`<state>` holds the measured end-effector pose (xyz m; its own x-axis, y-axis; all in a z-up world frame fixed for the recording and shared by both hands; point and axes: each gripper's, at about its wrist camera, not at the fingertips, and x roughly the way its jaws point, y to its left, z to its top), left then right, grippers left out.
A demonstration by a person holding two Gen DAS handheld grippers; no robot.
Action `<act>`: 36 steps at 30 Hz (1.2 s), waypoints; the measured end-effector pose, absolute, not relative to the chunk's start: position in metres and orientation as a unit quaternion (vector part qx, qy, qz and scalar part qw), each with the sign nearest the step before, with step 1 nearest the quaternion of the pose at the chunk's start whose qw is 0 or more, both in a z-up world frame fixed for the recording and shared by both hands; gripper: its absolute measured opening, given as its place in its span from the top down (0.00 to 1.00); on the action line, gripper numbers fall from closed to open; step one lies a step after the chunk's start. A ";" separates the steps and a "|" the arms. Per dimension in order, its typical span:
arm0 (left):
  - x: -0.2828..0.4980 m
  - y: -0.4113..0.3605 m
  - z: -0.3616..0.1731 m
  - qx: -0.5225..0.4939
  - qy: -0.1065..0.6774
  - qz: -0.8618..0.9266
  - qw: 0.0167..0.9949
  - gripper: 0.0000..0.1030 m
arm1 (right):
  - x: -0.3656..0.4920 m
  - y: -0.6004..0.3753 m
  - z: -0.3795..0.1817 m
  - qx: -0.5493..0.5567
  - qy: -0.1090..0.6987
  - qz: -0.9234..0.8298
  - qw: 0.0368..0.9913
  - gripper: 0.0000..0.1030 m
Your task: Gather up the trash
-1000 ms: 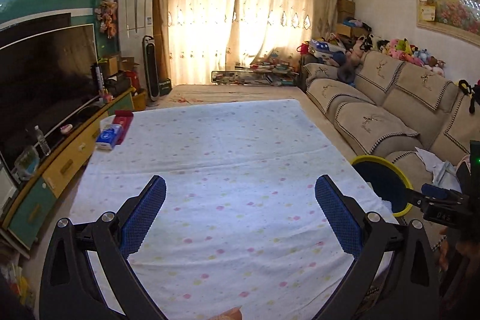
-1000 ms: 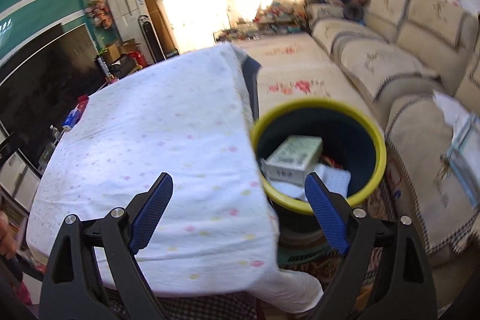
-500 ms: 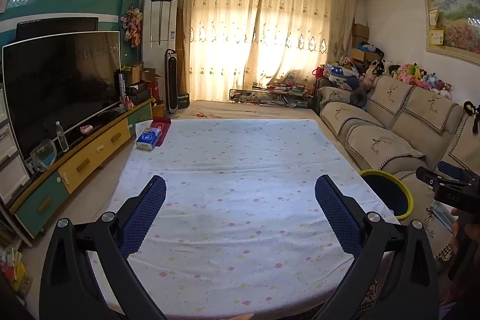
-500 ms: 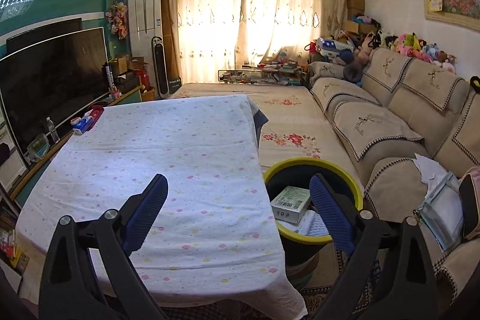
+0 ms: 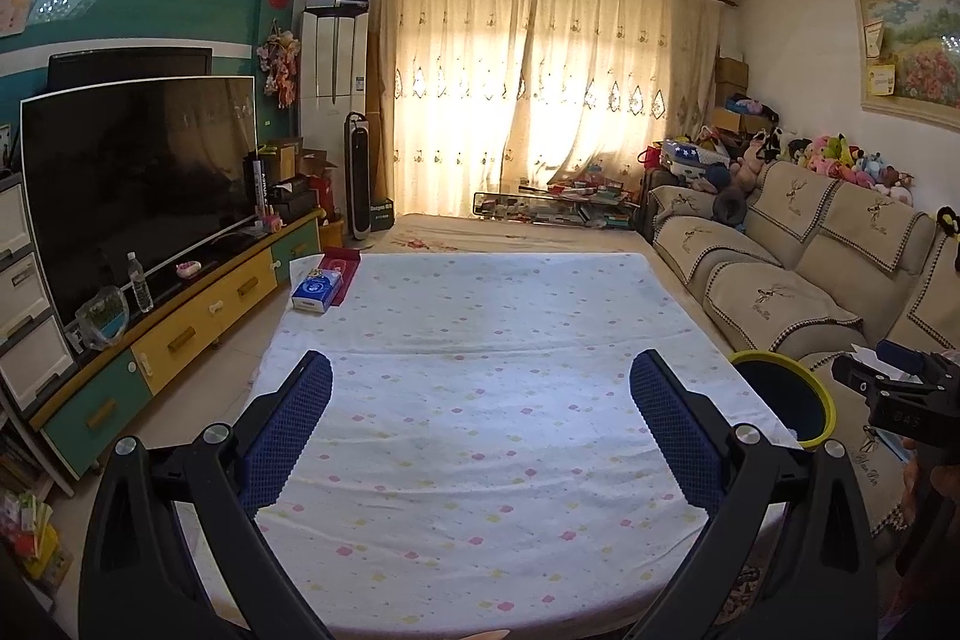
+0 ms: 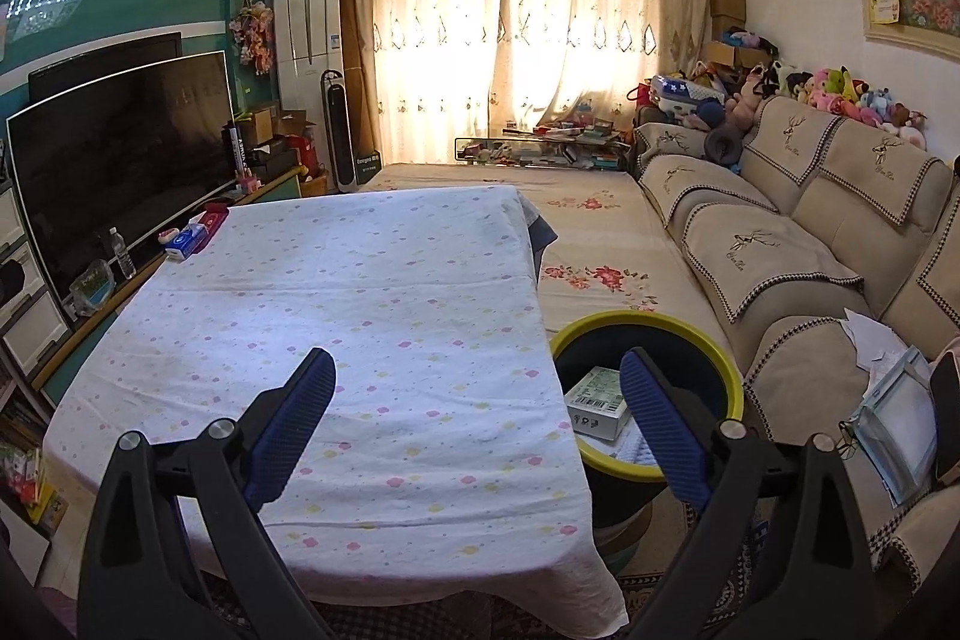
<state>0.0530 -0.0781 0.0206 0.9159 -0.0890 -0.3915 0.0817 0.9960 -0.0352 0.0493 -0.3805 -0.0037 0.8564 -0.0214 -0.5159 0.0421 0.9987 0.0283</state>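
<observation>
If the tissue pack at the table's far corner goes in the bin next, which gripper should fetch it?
Left, probably. The tissue pack lies at the table's far left corner, on the left gripper side. The right gripper is beside the yellow-rimmed bin, opposite. Both are open and empty.

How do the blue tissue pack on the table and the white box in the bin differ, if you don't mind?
The tissue pack is blue with a white end; the box is white with printed labels. The tissue pack lies flat at the table's far left corner; the box sits tilted inside the yellow-rimmed bin. The tissue pack touches a red item; the box rests on white trash. Both are rectangular.
</observation>
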 end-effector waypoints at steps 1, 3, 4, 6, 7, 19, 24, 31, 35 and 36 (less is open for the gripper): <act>0.053 -0.078 0.020 -0.009 0.201 -0.043 0.979 0.05 | 0.049 -0.381 -0.004 0.020 0.268 -0.016 0.963 0.12; 0.053 -0.079 0.021 -0.008 0.201 -0.043 0.979 0.05 | 0.050 -0.381 -0.005 0.021 0.269 -0.014 0.963 0.12; 0.053 -0.080 0.020 -0.008 0.201 -0.043 0.979 0.05 | 0.049 -0.382 -0.006 0.021 0.269 -0.014 0.963 0.12; 0.053 -0.080 0.020 -0.007 0.201 -0.044 0.979 0.05 | 0.049 -0.382 -0.006 0.022 0.269 -0.014 0.963 0.12; 0.054 -0.080 0.019 -0.006 0.201 -0.045 0.979 0.05 | 0.049 -0.382 -0.006 0.022 0.269 -0.014 0.963 0.12; 0.056 -0.083 0.016 -0.002 0.205 -0.050 0.977 0.05 | 0.052 -0.384 -0.012 0.026 0.275 -0.014 0.961 0.12; 0.057 -0.082 0.014 -0.004 0.208 -0.050 0.977 0.05 | 0.053 -0.385 -0.014 0.028 0.277 -0.013 0.960 0.11; 0.057 -0.082 0.012 -0.001 0.211 -0.052 0.976 0.05 | 0.052 -0.388 -0.015 0.031 0.279 -0.012 0.960 0.11; 0.057 -0.083 0.011 -0.001 0.212 -0.054 0.976 0.05 | 0.052 -0.389 -0.015 0.031 0.278 -0.012 0.960 0.11; 0.057 -0.083 0.011 -0.001 0.212 -0.054 0.976 0.05 | 0.053 -0.388 -0.015 0.031 0.279 -0.012 0.960 0.11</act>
